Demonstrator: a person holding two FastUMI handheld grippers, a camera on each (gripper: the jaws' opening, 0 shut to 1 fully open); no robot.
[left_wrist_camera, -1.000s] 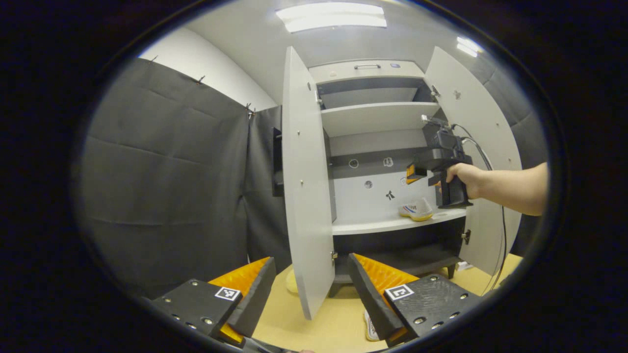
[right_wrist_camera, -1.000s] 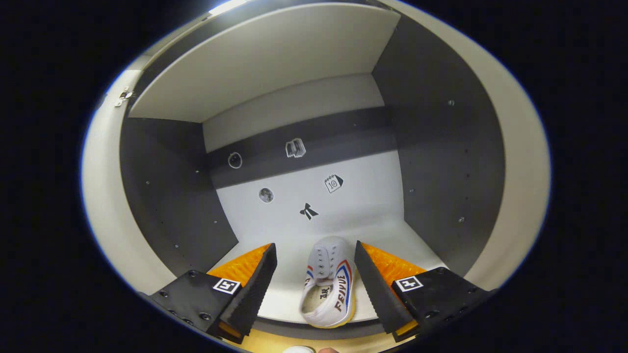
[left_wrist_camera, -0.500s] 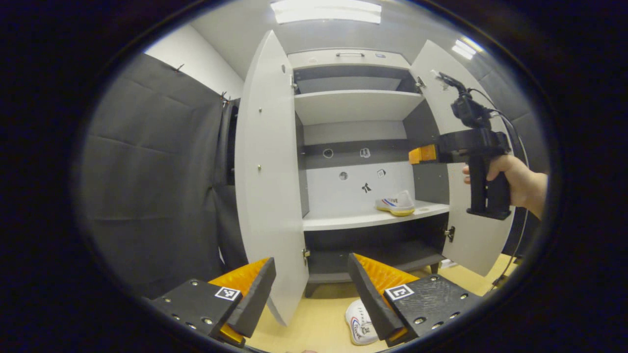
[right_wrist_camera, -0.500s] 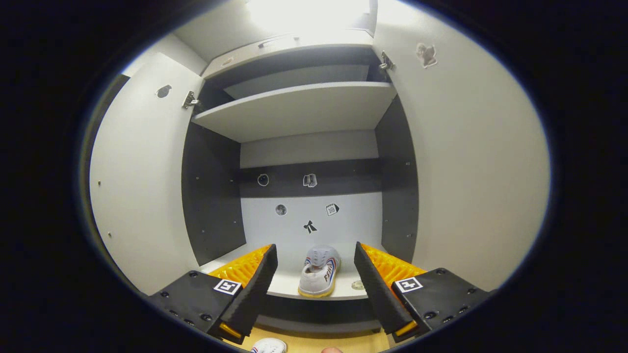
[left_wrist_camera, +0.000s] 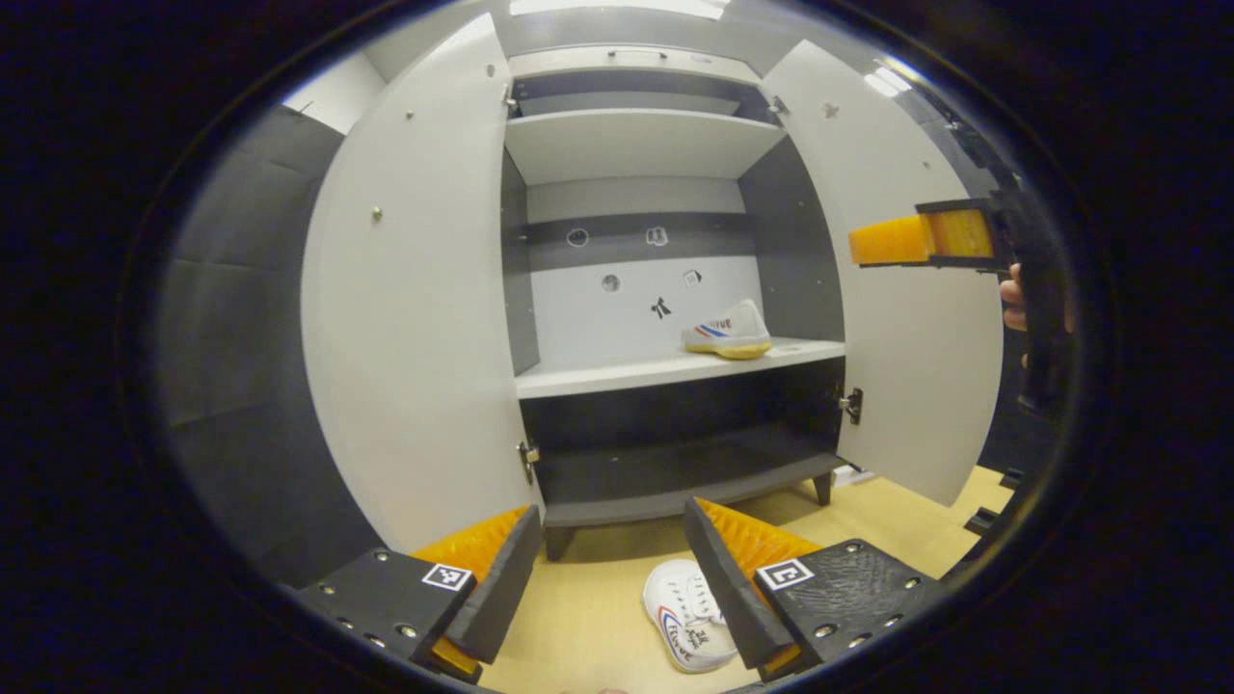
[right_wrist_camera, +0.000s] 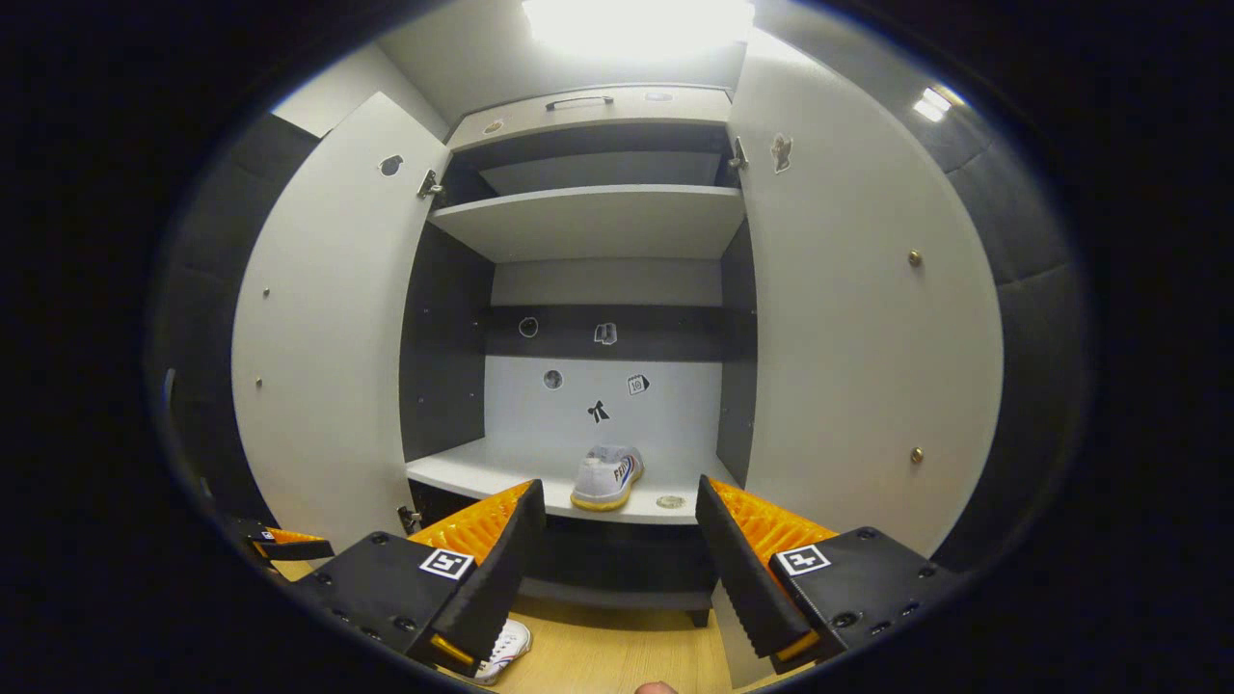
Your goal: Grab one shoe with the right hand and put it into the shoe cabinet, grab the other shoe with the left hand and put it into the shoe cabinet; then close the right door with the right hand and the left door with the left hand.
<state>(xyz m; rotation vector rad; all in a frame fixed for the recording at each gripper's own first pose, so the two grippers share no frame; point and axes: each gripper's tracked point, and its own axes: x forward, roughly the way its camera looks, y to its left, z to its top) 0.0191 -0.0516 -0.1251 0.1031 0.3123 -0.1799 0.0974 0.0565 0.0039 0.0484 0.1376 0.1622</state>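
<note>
White doors were seen wide open on the shoe cabinet [left_wrist_camera: 665,443] in the left gripper view, the left door [left_wrist_camera: 415,318] and the right door [left_wrist_camera: 916,337] standing out to each side. One shoe [left_wrist_camera: 728,333] lay on the middle shelf [left_wrist_camera: 617,371], near its right end. The other shoe [left_wrist_camera: 686,617] lay on the wooden floor [left_wrist_camera: 598,617] in front of the cabinet, just beside the right finger of the left gripper [left_wrist_camera: 609,569], whose fingers were spread apart and held nothing. The right gripper [left_wrist_camera: 925,236] was seen at the right edge, held by a hand [left_wrist_camera: 1014,299]; whether it was open could not be told there.

In the right gripper view, the right gripper [right_wrist_camera: 617,554] was spread open and empty. The shoe on the shelf [right_wrist_camera: 605,477] was seen beyond it, between the open doors. The shoe on the floor [right_wrist_camera: 506,648] was partly hidden behind its left finger.
</note>
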